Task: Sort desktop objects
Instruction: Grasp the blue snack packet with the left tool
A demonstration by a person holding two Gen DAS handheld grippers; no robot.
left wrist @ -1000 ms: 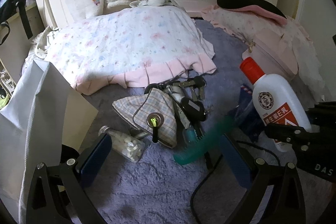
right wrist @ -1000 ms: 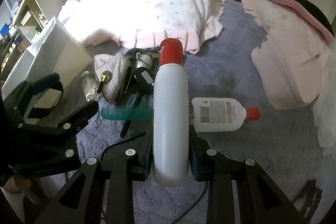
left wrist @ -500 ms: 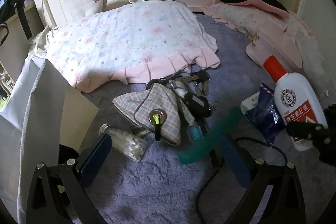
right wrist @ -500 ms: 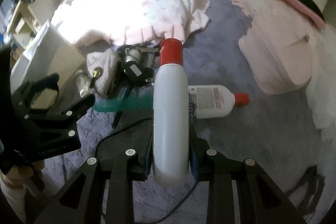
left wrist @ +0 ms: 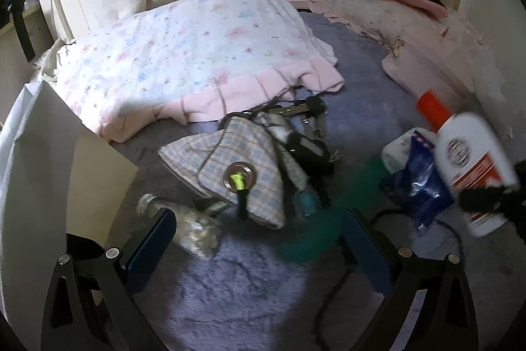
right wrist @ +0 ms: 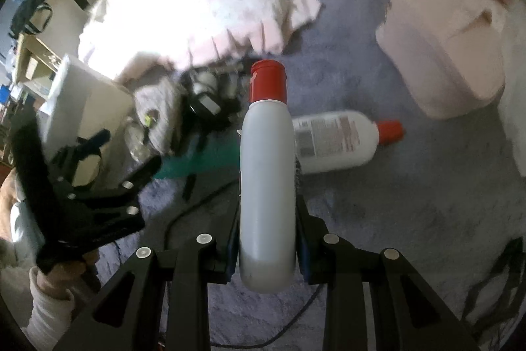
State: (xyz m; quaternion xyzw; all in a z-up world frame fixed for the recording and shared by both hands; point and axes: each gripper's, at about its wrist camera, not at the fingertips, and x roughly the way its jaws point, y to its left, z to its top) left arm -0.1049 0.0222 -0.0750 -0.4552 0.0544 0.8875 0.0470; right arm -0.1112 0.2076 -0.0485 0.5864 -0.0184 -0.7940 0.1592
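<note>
The right wrist view shows the right gripper (right wrist: pixel 267 213) with its fingers pinching a white bottle (right wrist: pixel 266 173) by the sides, red cap pointing away from the camera, held above the purple rug (right wrist: pixel 411 203). That view alone shows a 2nd bottle (right wrist: pixel 335 140) lying flat on the rug just right of the held one, label up, cap to the right, and a hand (right wrist: pixel 62 272) in a pale sleeve gripping the left gripper's handle at lower left. The left wrist view shows the left gripper (left wrist: pixel 259 239) with fingers spread wide and nothing between them, low over the rug. Ahead of it lies the clutter that the right view blurs: a plaid pouch (left wrist: pixel 230 163) with a round clasp, a clear vial (left wrist: pixel 184 226) touching the left finger (left wrist: pixel 148 249), a bunch of keys (left wrist: pixel 305 147), a green comb (left wrist: pixel 328 219) beside the right finger, and a blue packet (left wrist: pixel 420 186) next to the held bottle at the right edge. A white box (left wrist: pixel 39 170) walls off the left side, a floral pillow (left wrist: pixel 197 55) closes the far side, and pink bedding (right wrist: pixel 443 55) sits to the right. Open rug lies in the near foreground and to the right of the bottles; a black cable (right wrist: pixel 197 206) crosses it.
</note>
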